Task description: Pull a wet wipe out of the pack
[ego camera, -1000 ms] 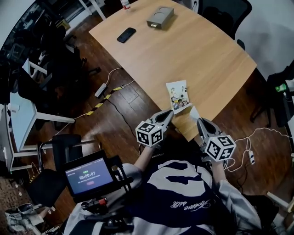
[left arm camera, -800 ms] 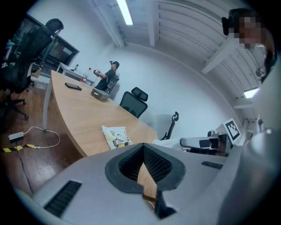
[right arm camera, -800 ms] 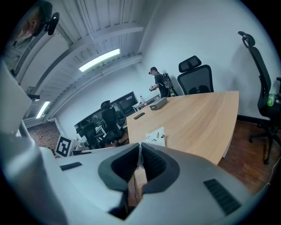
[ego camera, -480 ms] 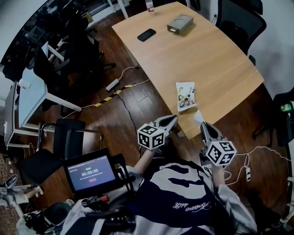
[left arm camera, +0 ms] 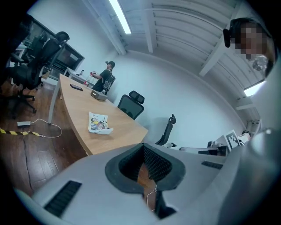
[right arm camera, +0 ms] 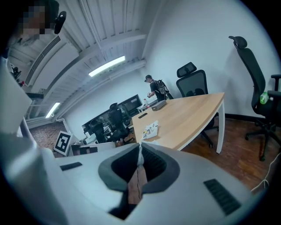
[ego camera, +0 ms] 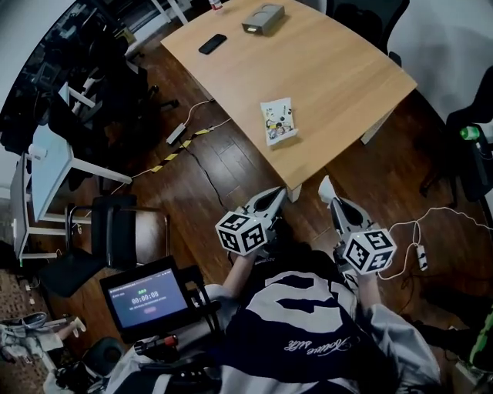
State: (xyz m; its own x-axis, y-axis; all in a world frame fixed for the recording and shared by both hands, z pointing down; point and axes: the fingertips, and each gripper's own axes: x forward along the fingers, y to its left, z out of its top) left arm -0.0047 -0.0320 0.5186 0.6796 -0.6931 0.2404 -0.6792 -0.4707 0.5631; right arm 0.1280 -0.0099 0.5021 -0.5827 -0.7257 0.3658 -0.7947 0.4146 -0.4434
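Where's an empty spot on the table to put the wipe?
The wide bare stretch of table right of the wet wipe pack is free. The far end is crowded, with the phone and grey box.

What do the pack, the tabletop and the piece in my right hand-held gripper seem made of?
The pack looks like soft plastic film, printed, with crinkled edges. The tabletop looks like wood or wood-look laminate, matte, pale even grain. The wipe in the right hand-held gripper is a thin white sheet, probably nonwoven fabric, pinched flat between the jaws.

White wet wipe [ego camera: 326, 188], colourful printed pack [ego camera: 278, 121], light wood table [ego camera: 331, 69]
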